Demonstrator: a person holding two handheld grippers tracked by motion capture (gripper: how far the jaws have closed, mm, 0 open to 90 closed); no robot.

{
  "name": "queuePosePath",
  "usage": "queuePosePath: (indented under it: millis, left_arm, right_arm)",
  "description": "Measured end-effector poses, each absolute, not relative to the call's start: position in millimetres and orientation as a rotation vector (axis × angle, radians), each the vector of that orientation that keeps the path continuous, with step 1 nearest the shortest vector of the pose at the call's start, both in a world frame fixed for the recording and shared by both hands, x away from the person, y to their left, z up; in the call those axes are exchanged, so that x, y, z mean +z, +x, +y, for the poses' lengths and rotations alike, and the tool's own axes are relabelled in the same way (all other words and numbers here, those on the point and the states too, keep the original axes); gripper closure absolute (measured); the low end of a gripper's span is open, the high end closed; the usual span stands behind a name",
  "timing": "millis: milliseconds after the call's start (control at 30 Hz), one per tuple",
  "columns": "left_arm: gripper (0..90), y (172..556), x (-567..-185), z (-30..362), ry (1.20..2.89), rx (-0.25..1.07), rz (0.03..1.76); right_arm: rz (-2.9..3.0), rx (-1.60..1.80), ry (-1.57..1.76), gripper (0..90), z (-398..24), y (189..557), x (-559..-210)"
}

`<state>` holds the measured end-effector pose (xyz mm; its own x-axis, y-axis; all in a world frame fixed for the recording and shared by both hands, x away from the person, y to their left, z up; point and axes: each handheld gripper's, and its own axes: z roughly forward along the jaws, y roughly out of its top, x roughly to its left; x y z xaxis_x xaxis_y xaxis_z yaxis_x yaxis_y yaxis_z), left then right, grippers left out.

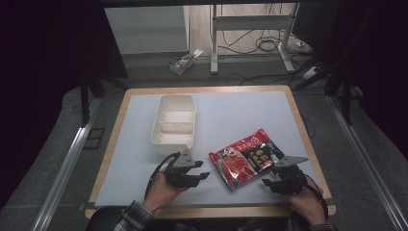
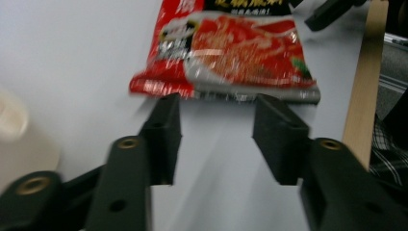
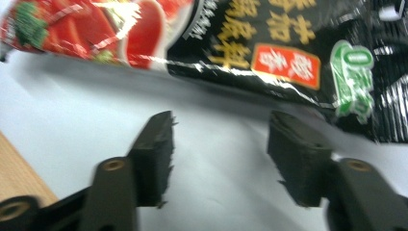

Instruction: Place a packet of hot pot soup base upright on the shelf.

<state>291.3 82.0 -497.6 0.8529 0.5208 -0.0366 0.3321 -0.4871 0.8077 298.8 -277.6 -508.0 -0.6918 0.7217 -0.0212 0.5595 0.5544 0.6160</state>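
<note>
A red and black food packet (image 1: 246, 157) lies flat on the pale mat near the front right of the table. My left gripper (image 1: 202, 175) sits just left of it, open and empty, its jaws pointing at the packet's (image 2: 226, 53) short edge. To the packet's right, my right gripper (image 1: 267, 182) is open too, with the packet's (image 3: 250, 43) long black edge just beyond its fingertips. Neither gripper touches the packet. A white rectangular container (image 1: 174, 123) with an inner divider stands behind the left gripper.
The pale mat (image 1: 231, 110) covers most of the wooden table (image 1: 296, 110). Beyond the table's far edge are a small box on the floor (image 1: 185, 60), desk legs and cables. Metal rails run along both sides of the table.
</note>
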Motion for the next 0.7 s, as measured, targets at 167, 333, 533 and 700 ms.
queuePosePath:
  millis: [167,333,533,700]
  left_arm:
    - [86.9,304.8,-499.4,55.9,2.141,0.22,0.547]
    - [89.8,317.2,-506.9,38.1,2.134,0.199,0.551]
    - [89.8,329.8,-520.8,27.1,2.144,0.148,0.582]
    - [90.0,329.8,-531.2,30.9,2.116,0.099,0.619]
  right_arm:
    - [2.531,0.863,1.12,27.5,-282.6,301.6,-512.6]
    - [2.527,0.872,1.116,20.5,-282.7,302.3,-515.2]
    - [2.539,0.876,1.102,15.7,-281.7,302.3,-516.7]
    - [2.546,0.868,1.091,14.2,-280.1,301.9,-517.5]
